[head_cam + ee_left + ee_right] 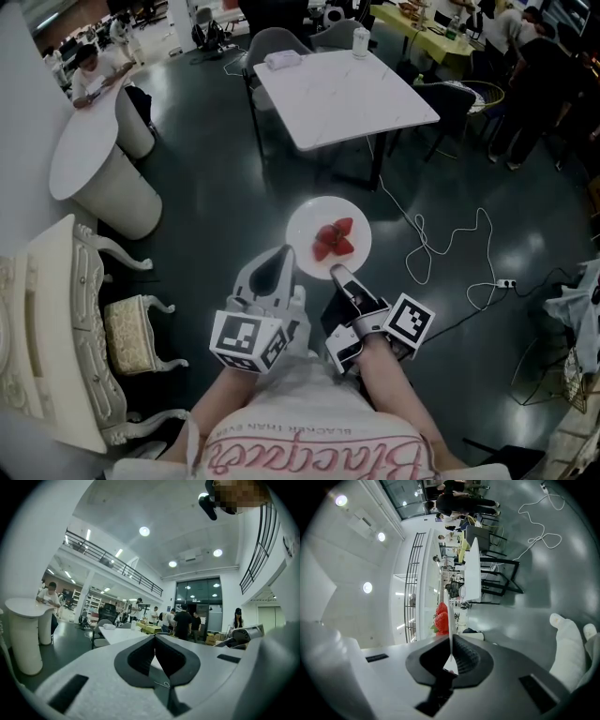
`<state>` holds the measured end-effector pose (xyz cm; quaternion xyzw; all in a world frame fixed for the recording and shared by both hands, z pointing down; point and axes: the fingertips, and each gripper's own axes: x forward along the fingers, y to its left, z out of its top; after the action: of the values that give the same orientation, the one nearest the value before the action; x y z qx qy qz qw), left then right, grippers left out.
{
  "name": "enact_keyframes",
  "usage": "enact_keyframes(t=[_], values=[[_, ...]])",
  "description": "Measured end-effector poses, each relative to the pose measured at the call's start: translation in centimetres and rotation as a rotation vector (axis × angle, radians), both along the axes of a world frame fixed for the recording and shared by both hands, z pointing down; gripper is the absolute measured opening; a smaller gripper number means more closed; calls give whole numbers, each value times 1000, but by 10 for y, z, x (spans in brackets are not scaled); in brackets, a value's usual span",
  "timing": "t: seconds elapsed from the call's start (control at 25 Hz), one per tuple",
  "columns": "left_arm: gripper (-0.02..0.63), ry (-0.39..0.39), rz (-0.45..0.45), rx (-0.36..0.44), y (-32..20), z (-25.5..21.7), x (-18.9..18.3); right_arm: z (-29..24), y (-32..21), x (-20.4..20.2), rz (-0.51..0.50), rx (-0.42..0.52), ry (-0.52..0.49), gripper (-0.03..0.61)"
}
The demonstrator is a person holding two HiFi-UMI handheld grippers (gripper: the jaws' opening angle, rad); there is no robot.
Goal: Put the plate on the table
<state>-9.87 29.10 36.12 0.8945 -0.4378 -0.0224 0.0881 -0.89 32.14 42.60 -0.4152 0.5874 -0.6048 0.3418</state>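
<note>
Noted white plate (pixel 305 223) in mid-air over dark floor (pixel 206 187), not on any table. Logged a small cluster of strawberries (pixel 334 239) near plate's middle.

Found right gripper (pixel 337 274) pinching plate's near rim. In right gripper view, saw jaws almost together with only the thin rim between the pads, plate edge-on and strawberries to one side of it.

Found left gripper (pixel 281 255) just beside the right one, tips close to plate's near-left rim; cannot tell from head view whether touching. In left gripper view, saw jaws brought together at the tips with nothing between them.

Located white square table (pixel 347 98) ahead of plate, well apart from it. Noted at table's far side a clear cup (pixel 361 42) and a small white pack (pixel 281 61). Spotted grey chair (pixel 277 39) behind table.

Traced white cable (pixel 441 248) looping over floor to right of plate, ending near a power strip (pixel 506 283).

Logged round white table (pixel 84 155) at far left with a person (pixel 89 67) leaning on it, and cream carved furniture (pixel 56 328) along left edge. Saw more people around a yellow-topped table (pixel 422 33) in the background.
</note>
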Motion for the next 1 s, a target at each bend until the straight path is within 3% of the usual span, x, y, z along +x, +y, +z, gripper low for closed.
enact_keyframes(t=[0.36, 1.0], values=[[5, 27, 43, 1, -101, -4, 34, -3, -96, 35, 46, -4, -6, 12], [5, 65, 76, -6, -296, -5, 50, -6, -288, 52, 80, -12, 21, 12]])
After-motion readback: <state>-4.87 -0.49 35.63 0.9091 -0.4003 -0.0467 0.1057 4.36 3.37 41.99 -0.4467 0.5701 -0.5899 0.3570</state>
